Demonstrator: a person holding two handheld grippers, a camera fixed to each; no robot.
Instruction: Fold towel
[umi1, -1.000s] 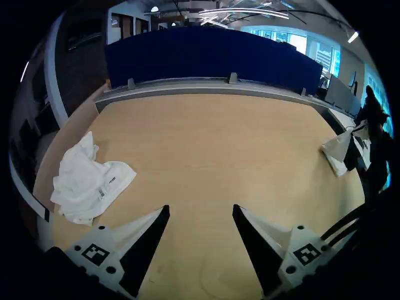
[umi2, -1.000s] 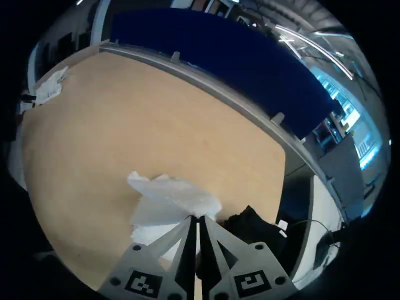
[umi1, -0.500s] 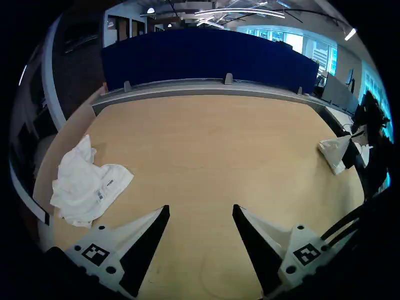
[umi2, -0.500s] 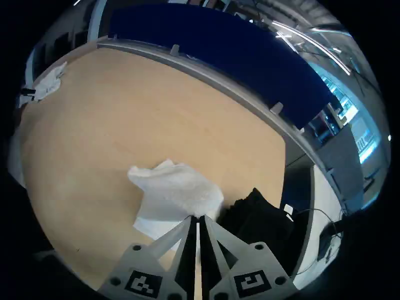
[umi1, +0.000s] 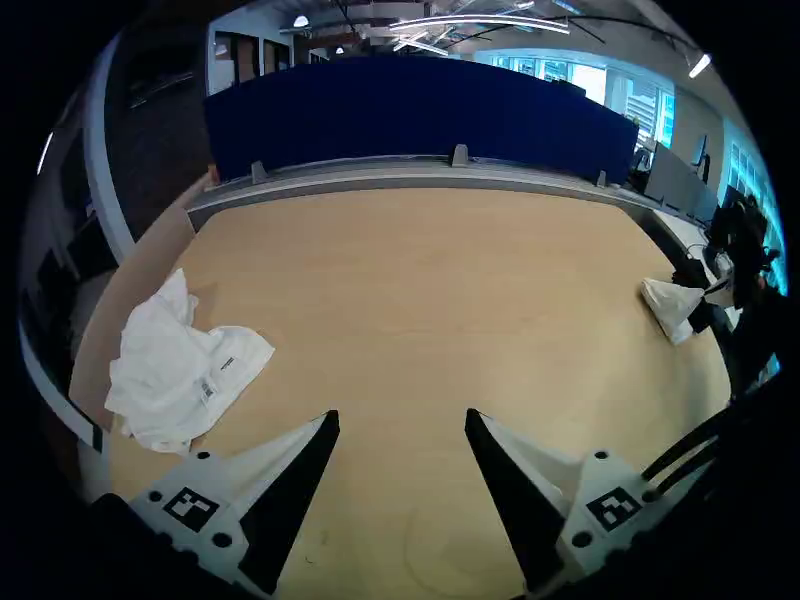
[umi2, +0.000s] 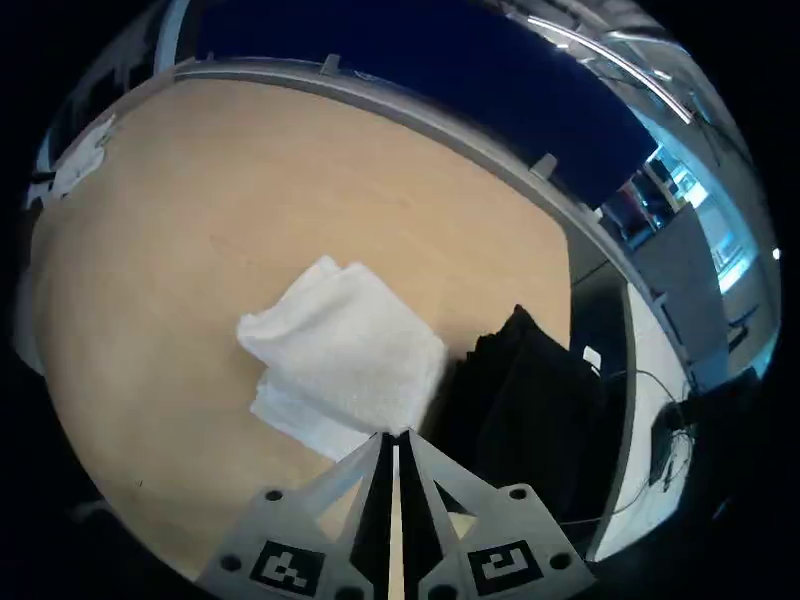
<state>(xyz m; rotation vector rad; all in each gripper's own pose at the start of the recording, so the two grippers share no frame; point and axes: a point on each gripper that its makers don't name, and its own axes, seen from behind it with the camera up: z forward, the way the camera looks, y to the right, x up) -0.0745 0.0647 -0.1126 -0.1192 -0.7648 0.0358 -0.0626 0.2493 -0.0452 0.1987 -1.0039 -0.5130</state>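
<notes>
Clamping the right gripper on the near corner of the folded towel, fingers clenched together with cloth reaching into the tips. Lying flat on the table near its right edge, just beside a black heap past that edge. Holding the left gripper released, fingers spread wide over bare wood, grasping nothing. Leaving a crumpled towel lying at the table's left side, well apart from the folded one. Facing a blue partition along the far edge.

The folded towel is laid on the table just before the right claw, with a garment set rightward.
</notes>
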